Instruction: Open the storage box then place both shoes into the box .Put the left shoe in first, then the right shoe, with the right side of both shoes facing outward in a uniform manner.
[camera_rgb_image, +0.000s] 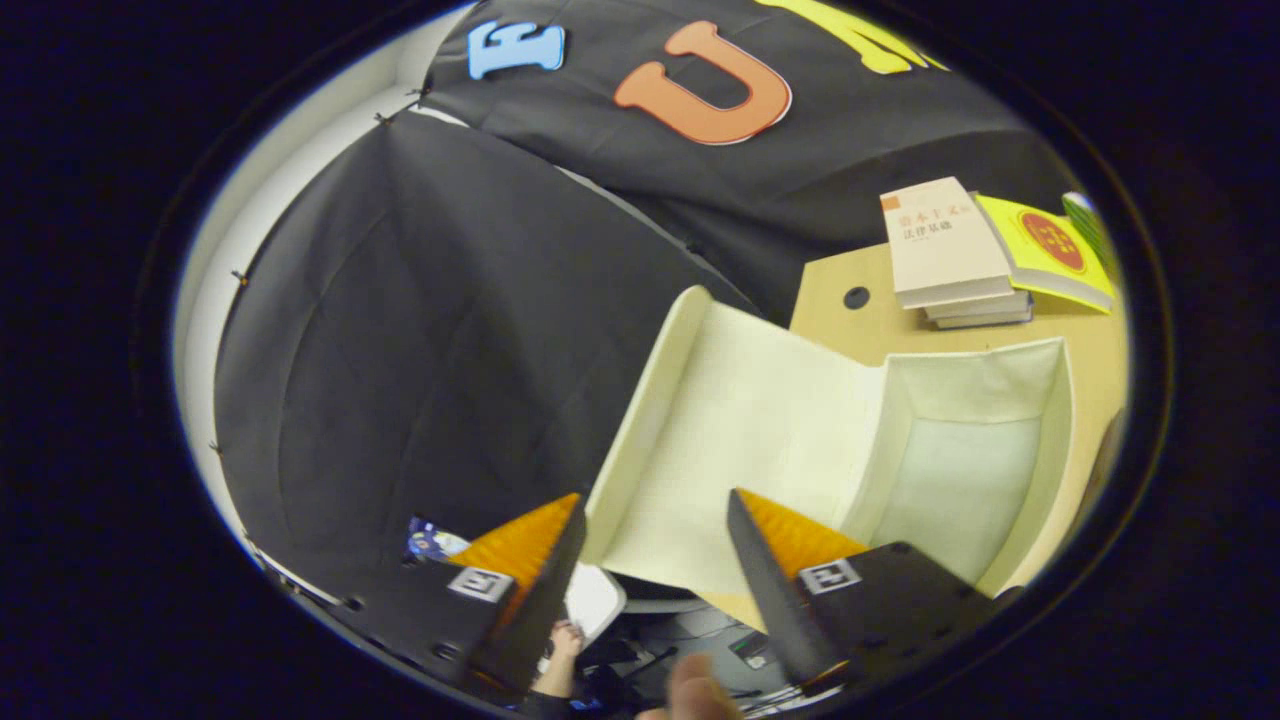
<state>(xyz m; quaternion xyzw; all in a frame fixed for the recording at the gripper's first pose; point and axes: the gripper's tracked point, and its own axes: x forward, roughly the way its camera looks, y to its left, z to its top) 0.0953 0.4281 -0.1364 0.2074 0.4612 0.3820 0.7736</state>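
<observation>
Storage box (960, 470) lid (740, 440) already swung open, inside looks empty. Claw (655, 525) fingers apart w/ lid edge between, not clamped. Both shoes still to go, left first.

We see the hand-held gripper (655, 525) tilted, its two fingers (545, 560) spread wide apart and pressing on nothing. Near them, a person's fingertip (695, 692) pokes up.

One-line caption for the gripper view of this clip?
Open claw straddling the raised lid of the opened storage box on a wooden table, stacked books behind.
</observation>
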